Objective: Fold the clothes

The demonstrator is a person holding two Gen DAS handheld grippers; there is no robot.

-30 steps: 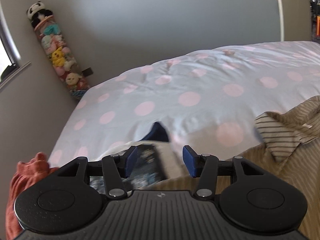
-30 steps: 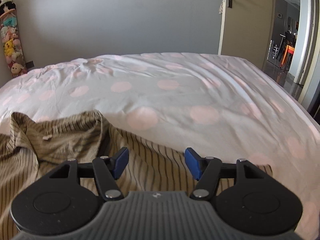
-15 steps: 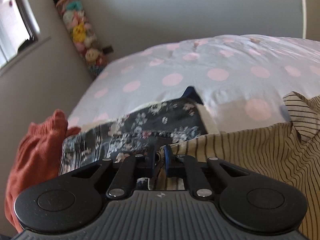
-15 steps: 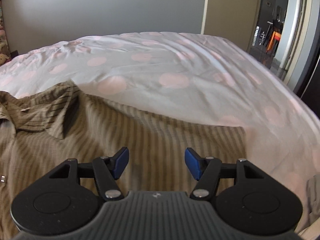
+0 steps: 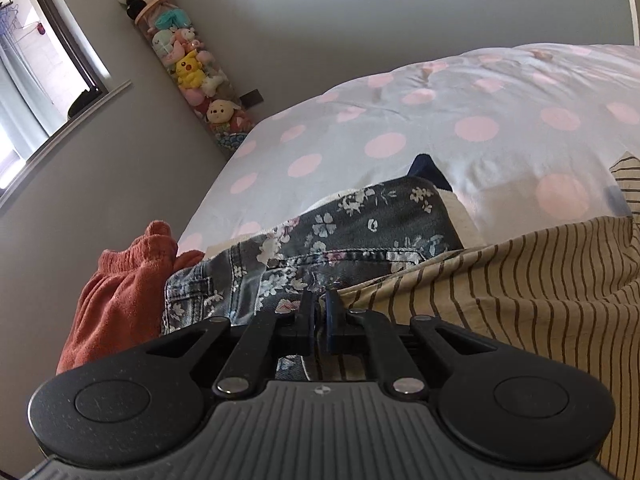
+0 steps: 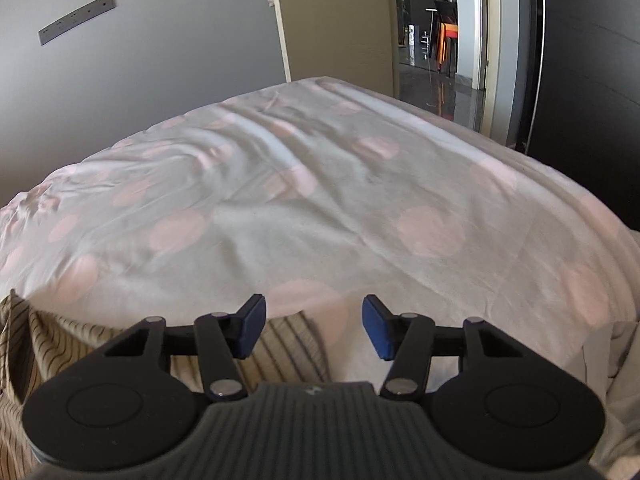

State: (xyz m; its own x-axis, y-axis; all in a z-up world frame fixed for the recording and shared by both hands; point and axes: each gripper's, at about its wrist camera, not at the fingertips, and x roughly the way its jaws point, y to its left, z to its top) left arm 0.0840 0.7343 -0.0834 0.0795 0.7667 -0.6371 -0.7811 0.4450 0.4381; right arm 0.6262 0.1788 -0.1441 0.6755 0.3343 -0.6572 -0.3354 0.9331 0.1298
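At the far left of the left wrist view a rust-orange garment (image 5: 120,292) lies bunched at the edge of the bed (image 5: 460,128), which is covered in a pale sheet with pink dots. Just right of it, and touching it, sits a dark floral denim garment (image 5: 352,236), with a navy corner of cloth (image 5: 426,166) poking up behind it. The left gripper (image 5: 319,310) is clenched, its blue pads pressed nearly together on the edge of the tan striped shirt (image 5: 520,280) where that edge meets the floral denim. The striped shirt spreads from there to the right across the near part of the bed. Behind, in the corner of the room, a tall clear tube of plush toys (image 5: 188,64) leans against the wall beside a window (image 5: 36,64). In the right wrist view, the striped shirt (image 6: 60,340) fills the lower left, and one corner of it lies below and between the fingers of the right gripper (image 6: 313,326). That gripper is released, its jaws apart after just having been closing a little, the pads not pressing on the cloth. Farther right, an open doorway (image 6: 436,28) shows beyond the bed.
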